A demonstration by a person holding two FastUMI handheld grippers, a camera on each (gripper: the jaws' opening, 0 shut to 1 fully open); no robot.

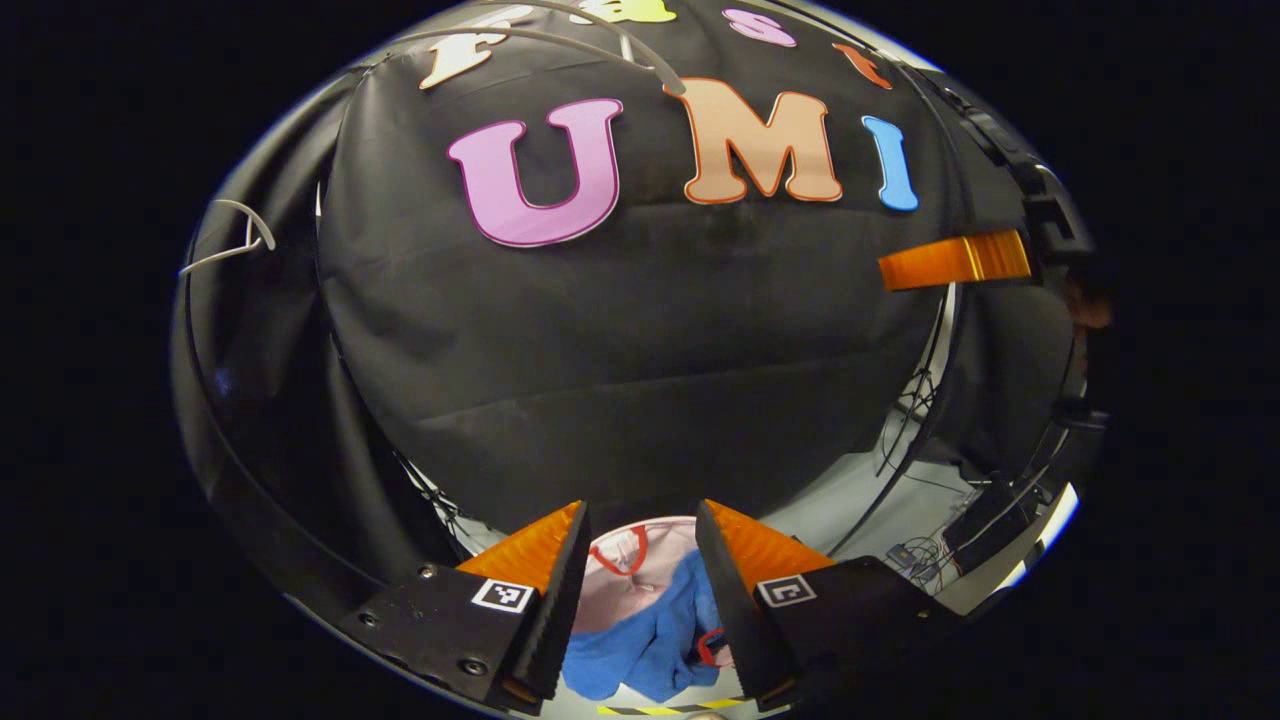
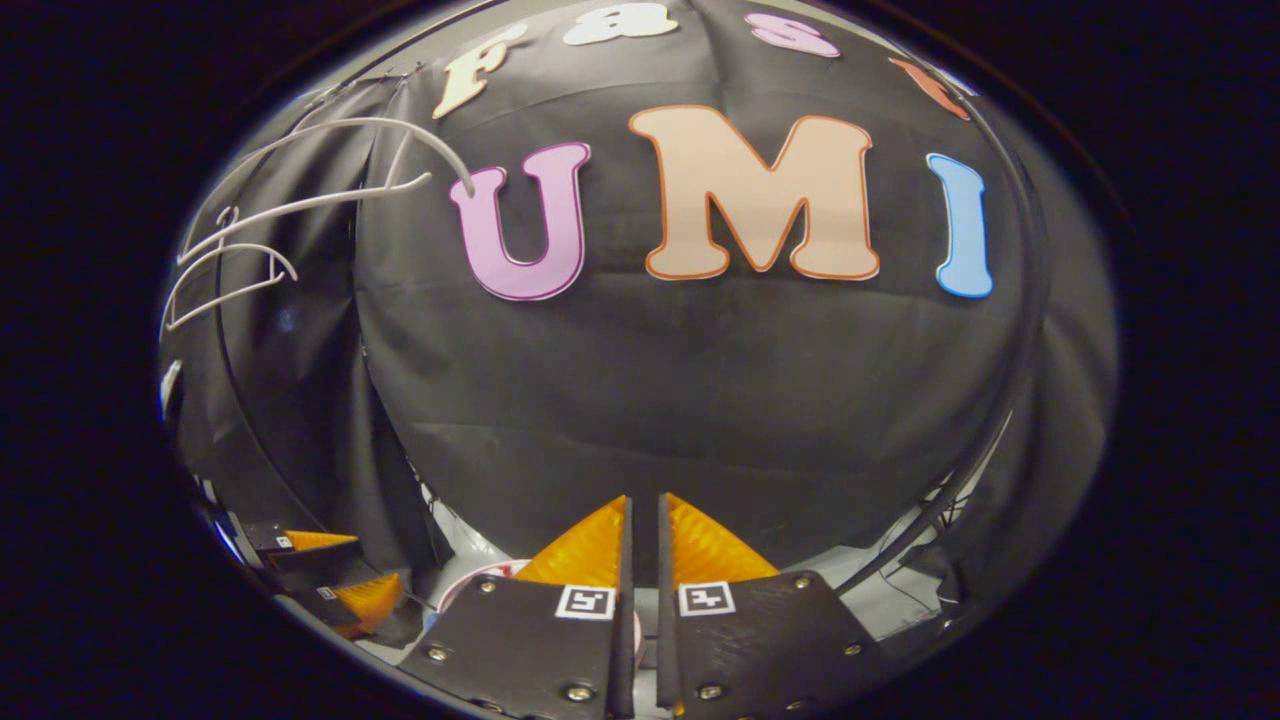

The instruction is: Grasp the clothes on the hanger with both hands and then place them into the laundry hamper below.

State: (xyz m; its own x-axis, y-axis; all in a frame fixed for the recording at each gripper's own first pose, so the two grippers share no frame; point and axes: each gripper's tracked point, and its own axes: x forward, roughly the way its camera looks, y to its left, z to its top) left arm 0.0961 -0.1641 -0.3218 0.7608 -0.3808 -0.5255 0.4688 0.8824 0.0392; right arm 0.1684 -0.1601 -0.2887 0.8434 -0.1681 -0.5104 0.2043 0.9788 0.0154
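Observation:
Blue clothes [image 1: 645, 640] lie bunched inside the pale pink laundry hamper [image 1: 650, 524], which has red handles and sits directly below my left gripper [image 1: 640, 510]. That gripper is open, with nothing between its fingers. In the right gripper view my right gripper [image 2: 642, 500] is shut, a thin slit between its fingers and nothing held. A bare white hanger [image 2: 320, 190] hangs at the upper left there, and the hamper's rim [image 2: 470, 578] peeks out beside the fingers. The left gripper [image 2: 345, 572] also appears low at the left.
A second bare white hanger [image 1: 235, 235] hangs at the left of the left gripper view, and another hanger arm [image 1: 560, 40] curves across the top. Cables [image 1: 920, 555] lie on the pale floor at the right. Black and yellow tape [image 1: 665, 710] marks the floor.

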